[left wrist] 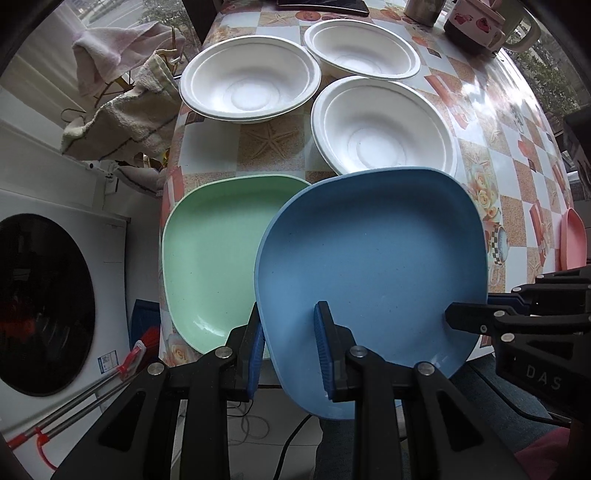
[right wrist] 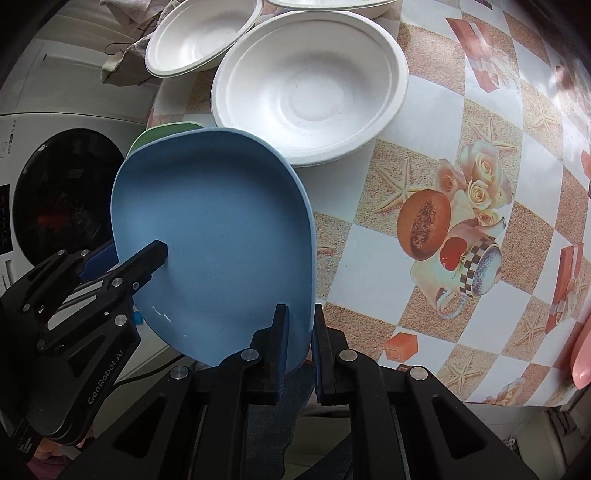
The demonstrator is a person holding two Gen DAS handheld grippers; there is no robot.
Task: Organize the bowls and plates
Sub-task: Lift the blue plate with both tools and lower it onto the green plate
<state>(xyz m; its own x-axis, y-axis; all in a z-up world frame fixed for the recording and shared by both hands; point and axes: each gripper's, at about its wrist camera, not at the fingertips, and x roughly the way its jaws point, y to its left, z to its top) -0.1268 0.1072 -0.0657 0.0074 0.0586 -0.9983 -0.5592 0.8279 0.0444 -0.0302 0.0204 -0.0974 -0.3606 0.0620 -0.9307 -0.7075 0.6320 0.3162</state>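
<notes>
A blue plate (left wrist: 369, 266) is held tilted above the table's near edge, also in the right wrist view (right wrist: 214, 240). My left gripper (left wrist: 290, 350) straddles its left rim, jaws a little apart. My right gripper (right wrist: 299, 347) is shut on its right rim and shows in the left wrist view (left wrist: 476, 321). A green plate (left wrist: 214, 258) lies on the table, partly under the blue one. Three white bowls stand behind: near one (left wrist: 380, 129), left one (left wrist: 251, 77), far one (left wrist: 362, 48). A pink plate (left wrist: 572, 240) lies at the right edge.
The table (left wrist: 517, 147) has a patterned cloth. A mug (left wrist: 476, 22), a metal cup (left wrist: 421, 11) and a dark flat item (left wrist: 325, 5) stand at the back. A washing machine (left wrist: 48, 295) and towels (left wrist: 122, 103) are to the left.
</notes>
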